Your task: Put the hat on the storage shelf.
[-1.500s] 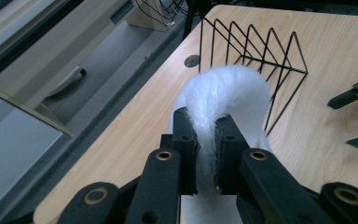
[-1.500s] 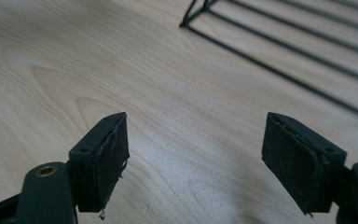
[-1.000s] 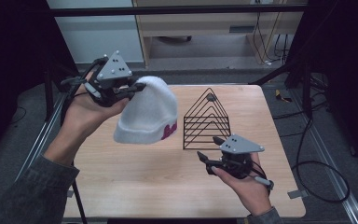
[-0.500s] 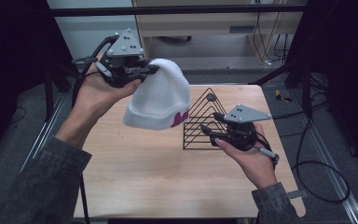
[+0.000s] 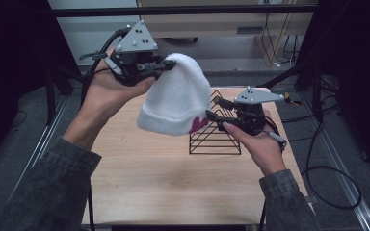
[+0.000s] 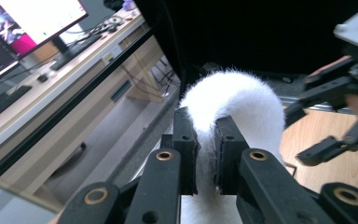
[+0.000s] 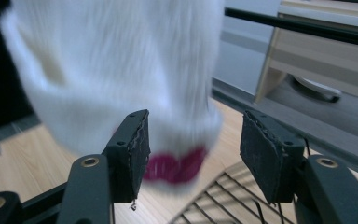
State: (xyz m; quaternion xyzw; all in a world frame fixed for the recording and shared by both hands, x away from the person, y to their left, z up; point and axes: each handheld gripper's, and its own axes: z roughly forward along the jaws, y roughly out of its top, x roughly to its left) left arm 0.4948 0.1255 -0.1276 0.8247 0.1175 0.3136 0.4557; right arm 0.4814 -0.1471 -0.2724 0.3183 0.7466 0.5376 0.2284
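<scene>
A white fluffy beanie (image 5: 176,98) with pink lettering (image 7: 175,170) on its brim hangs in the air above the wooden table (image 5: 164,183). My left gripper (image 5: 166,65) is shut on its crown, and the fabric is pinched between the pads (image 6: 206,135). My right gripper (image 5: 213,107) hovers at the beanie's brim, over a black wire rack (image 5: 214,142). Its jaws have just been closing a little but still stand apart (image 7: 193,140). Nothing is pressed between them; the brim hangs just beyond the pads.
The triangular wire rack (image 7: 219,205) stands on the table's right half. A low cabinet (image 5: 212,26) is behind the table, and cables (image 5: 318,173) lie on the floor at the right. A desk with a monitor (image 6: 23,23) is off to the side.
Both hands have risen. The left has carried the beanie up and to the right. The right gripper has lifted from near the table's front to the beanie's brim above the rack.
</scene>
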